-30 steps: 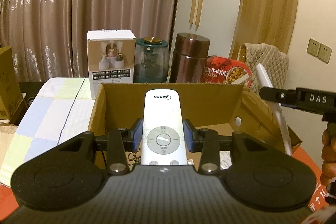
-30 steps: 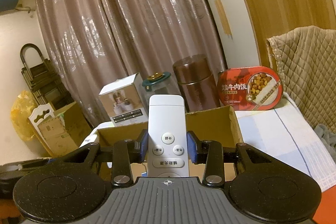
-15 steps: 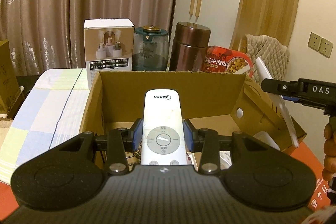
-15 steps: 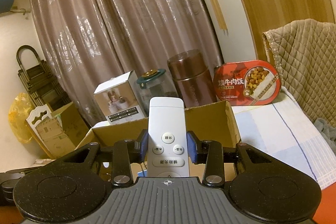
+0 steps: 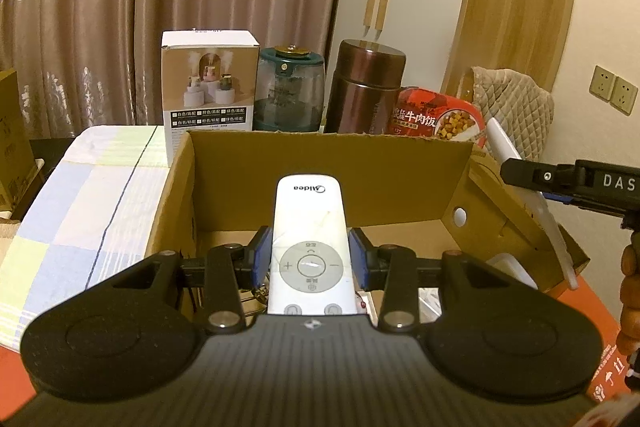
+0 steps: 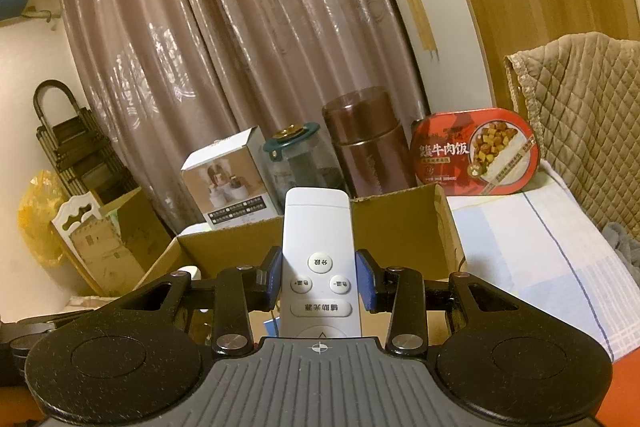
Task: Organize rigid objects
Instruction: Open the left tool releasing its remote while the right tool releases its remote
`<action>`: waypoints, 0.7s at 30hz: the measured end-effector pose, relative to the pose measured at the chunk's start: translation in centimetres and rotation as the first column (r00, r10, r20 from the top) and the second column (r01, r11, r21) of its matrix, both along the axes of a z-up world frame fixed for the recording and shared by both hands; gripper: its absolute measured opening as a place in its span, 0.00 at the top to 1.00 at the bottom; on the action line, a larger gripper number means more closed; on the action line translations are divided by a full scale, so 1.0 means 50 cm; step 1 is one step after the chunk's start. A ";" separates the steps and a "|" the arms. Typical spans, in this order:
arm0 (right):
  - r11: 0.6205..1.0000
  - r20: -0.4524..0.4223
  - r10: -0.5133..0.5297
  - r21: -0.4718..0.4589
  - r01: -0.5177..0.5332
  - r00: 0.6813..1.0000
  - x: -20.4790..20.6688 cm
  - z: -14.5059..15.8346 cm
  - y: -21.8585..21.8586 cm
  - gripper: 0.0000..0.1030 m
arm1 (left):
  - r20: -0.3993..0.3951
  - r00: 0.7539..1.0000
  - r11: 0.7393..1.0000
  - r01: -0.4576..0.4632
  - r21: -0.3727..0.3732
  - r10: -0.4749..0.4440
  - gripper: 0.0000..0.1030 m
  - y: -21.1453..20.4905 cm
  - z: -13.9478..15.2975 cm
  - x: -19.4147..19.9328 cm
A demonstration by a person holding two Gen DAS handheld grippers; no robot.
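The left gripper (image 5: 310,263) is clamped on a white Midea remote (image 5: 309,245); its blue pads (image 5: 261,259) are pressed against both long edges at the level of the round control ring. The remote is held lengthwise, pointing away from the camera, above the open cardboard box (image 5: 332,167). Loose items are seen low inside the box, but they are too hidden to be identified.

The right gripper (image 6: 319,283) is clamped on a second white remote (image 6: 318,267), which bears round buttons and one wide button. Its blue pads (image 6: 365,285) are set against the remote's sides. This remote is held over the near edge of the same box (image 6: 400,223), its far end raised above the box's back wall. In the left wrist view this right gripper (image 5: 516,173) is seen at the box's right side with the remote (image 5: 532,203) slanting down past the flap, and part of the person's hand (image 5: 630,303) is visible at the frame edge.

Behind the box a row is noted from left to right: a white carton (image 5: 208,83), a jar with a green lid (image 5: 290,89), a brown flask (image 5: 366,87) and a red meal tray (image 5: 438,117) stood on edge. The box rests beside a checked cloth (image 5: 88,195). A quilted cover (image 6: 584,99) lies at the right.
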State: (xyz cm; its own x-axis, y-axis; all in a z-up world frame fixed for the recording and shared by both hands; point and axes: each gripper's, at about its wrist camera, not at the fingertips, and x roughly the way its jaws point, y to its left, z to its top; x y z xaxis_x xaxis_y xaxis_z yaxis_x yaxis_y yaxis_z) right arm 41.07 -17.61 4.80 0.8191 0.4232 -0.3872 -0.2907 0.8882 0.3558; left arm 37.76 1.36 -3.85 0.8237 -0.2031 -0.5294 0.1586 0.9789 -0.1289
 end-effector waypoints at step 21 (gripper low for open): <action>1.000 -0.008 0.001 0.004 -0.001 1.000 -0.002 -0.002 0.000 0.66 | -0.002 1.000 1.000 -0.018 0.001 0.018 0.61 -0.002 -0.005 -0.002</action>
State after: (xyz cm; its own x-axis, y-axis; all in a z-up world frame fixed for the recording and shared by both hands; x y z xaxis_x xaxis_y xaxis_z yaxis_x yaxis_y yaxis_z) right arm 40.95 -17.59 4.69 0.8157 0.4256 -0.3917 -0.2889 0.8865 0.3615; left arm 37.67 1.24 -4.09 0.8259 -0.1875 -0.5316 0.1403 0.9818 -0.1283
